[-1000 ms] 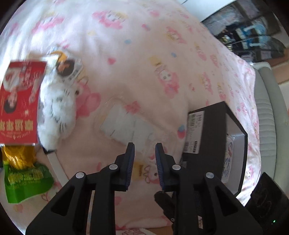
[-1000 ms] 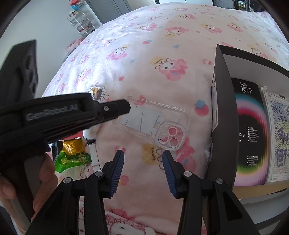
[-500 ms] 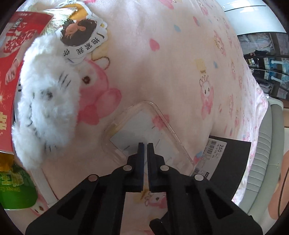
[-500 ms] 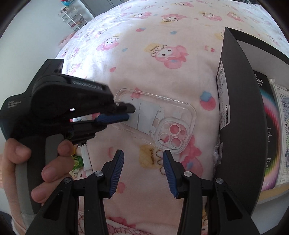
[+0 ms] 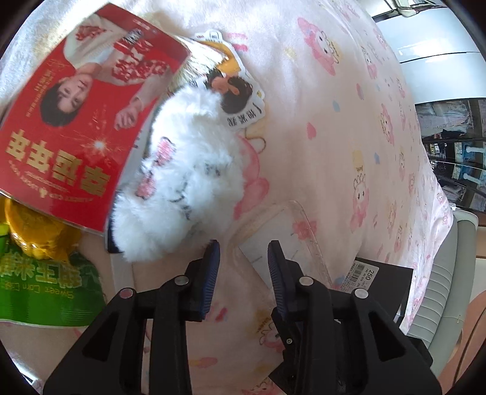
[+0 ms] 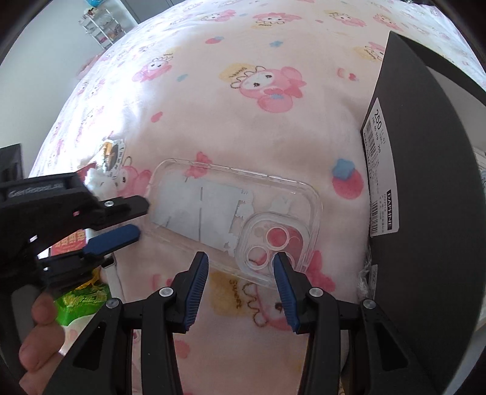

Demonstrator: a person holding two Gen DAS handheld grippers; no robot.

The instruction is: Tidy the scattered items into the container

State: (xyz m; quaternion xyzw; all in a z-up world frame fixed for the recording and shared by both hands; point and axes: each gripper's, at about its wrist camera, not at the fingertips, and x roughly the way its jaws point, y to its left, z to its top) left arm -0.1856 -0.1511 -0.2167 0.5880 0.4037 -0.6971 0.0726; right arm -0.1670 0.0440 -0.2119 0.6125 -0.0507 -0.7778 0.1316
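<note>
On the pink cartoon-print blanket a clear flexible phone case lies beside the black cardboard box. The left gripper, jaws just opened, empty, seemingly touches the case's end. The right gripper gapes above its camera corner. Only the left view shows the fluffy white plush.

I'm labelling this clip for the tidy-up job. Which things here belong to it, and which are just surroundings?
Part of the job:
clear phone case
white plush toy
red card
cartoon sticker
green snack bag
black box, the container
left gripper, jaws just opened, and right gripper, both empty

Just there:
pink patterned blanket
shelf rack
</note>
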